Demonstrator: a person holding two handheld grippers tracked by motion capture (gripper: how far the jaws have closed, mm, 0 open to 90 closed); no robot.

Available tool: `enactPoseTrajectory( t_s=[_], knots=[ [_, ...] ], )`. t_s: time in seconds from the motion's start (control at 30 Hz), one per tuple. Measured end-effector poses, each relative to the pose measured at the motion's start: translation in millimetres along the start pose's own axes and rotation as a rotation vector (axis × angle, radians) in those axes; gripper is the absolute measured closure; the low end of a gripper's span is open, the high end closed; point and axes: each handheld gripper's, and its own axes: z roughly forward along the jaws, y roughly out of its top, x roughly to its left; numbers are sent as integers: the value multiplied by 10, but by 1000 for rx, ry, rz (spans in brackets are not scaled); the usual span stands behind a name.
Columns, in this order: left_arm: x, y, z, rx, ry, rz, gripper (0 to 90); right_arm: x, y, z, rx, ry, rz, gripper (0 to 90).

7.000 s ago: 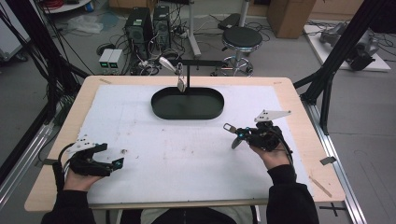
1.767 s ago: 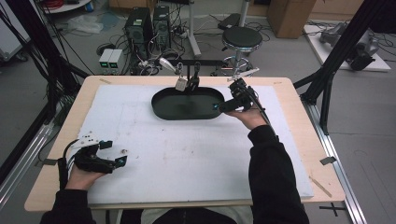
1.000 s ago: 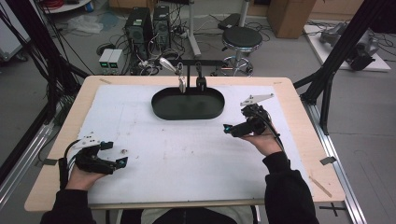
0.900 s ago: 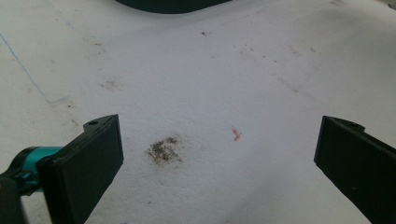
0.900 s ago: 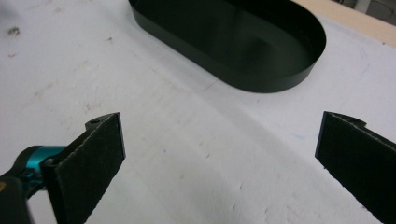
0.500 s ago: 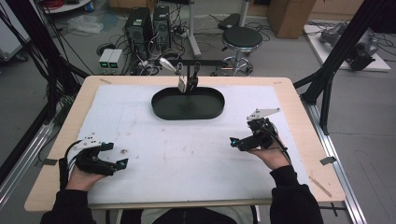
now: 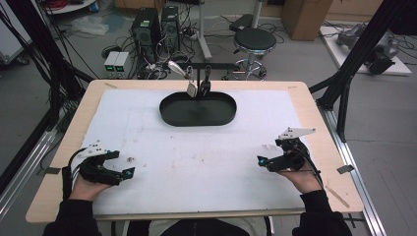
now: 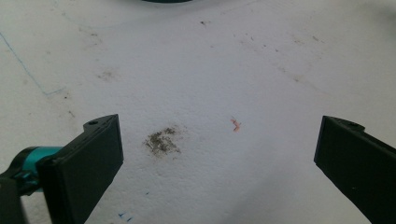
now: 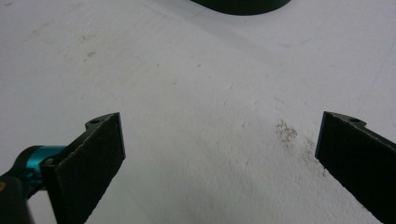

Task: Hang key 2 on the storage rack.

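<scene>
A black oval tray [image 7: 216, 117] lies at the far middle of the white mat [image 7: 196, 157]. Behind it stands a black rack [image 7: 216, 65]; a metal spoon [image 7: 175, 67], a pale flat piece [image 7: 192, 89] and a dark utensil [image 7: 206, 84] hang from it over the tray. My left gripper [image 7: 122, 163] rests near the front left of the mat, open, with bare stained mat between its jaws [image 8: 219, 158]. At the front right my right gripper [image 7: 270, 151] is open too, nothing between its jaws [image 9: 219, 158]. The tray's near rim [image 9: 238, 5] shows far ahead.
The mat covers a wooden table [image 7: 314, 113] with black frame posts [image 7: 349, 73] at the right and cables at the left. A stool [image 7: 253, 42] and computer cases [image 7: 155, 24] stand on the floor beyond. Dark smudges [image 8: 161, 140] mark the mat.
My right gripper reached up to the rack over the tray, then drew back to the front right. A dark utensil now hangs on the rack. The left gripper hardly moved.
</scene>
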Motion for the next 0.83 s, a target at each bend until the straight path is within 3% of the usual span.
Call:
enactPoseTrajectory(
  t_s=[0.37, 0.47, 0.63, 0.83],
  knots=[
    [-1, -1, 4, 5, 3, 1, 17, -84, -317, -13, 13, -7, 37, 7],
    [4, -1, 6, 1, 2, -1, 17, -91, -403, 64, 53, -29, 29, 8],
    [6, -2, 11, 6, 3, 1, 17, -77, -424, 111, 69, -30, 22, 7],
    [4, -5, 17, 9, 2, 2, 17, -53, -410, 97, 44, -29, 12, 7]
  ],
)
